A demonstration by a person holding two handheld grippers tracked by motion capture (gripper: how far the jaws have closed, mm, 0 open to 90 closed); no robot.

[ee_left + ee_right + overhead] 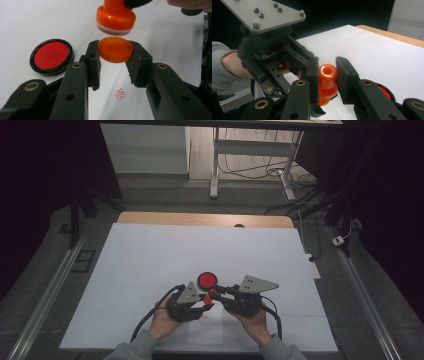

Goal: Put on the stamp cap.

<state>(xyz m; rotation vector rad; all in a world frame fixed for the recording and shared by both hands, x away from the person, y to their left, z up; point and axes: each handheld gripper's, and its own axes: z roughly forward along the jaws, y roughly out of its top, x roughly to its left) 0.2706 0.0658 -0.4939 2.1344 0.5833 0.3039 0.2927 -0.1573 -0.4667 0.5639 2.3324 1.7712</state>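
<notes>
My left gripper is shut on a shallow orange cap, held open side up just above the white sheet. Right above the cap hangs an orange stamp, its white-rimmed face pointing down at it with a small gap between. My right gripper is shut on the stamp by its rounded handle. In the high view both grippers, left and right, meet tip to tip near the front of the table. A round black ink pad with a red inside lies just behind them.
A red stamped mark shows on the paper under the left jaws. The white sheet covers most of the wooden table, with the ink pad on it. Desk legs and cables stand beyond the far edge.
</notes>
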